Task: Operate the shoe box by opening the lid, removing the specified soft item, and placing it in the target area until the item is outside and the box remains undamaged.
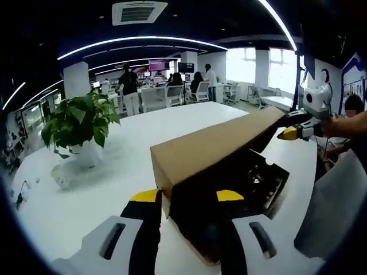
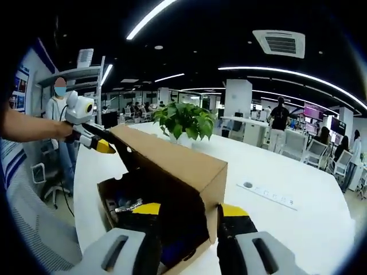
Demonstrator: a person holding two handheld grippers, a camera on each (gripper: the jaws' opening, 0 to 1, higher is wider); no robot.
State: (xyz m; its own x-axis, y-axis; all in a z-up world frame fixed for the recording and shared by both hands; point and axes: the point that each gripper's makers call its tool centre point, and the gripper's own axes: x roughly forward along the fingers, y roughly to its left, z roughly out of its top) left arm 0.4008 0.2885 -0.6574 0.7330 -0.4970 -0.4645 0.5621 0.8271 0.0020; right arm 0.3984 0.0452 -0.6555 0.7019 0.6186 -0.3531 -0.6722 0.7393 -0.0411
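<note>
The white table (image 1: 189,123) carries the shoe box (image 1: 229,189) near its edge, with the brown lid (image 1: 212,149) raised and tilted over the dark inside, and a plant (image 1: 80,123) well apart from it. The left gripper (image 1: 186,197) and the right gripper (image 2: 186,212) each hold one end of the lid between their jaws. Something dark lies inside the box; I cannot tell if it is the soft item.
</note>
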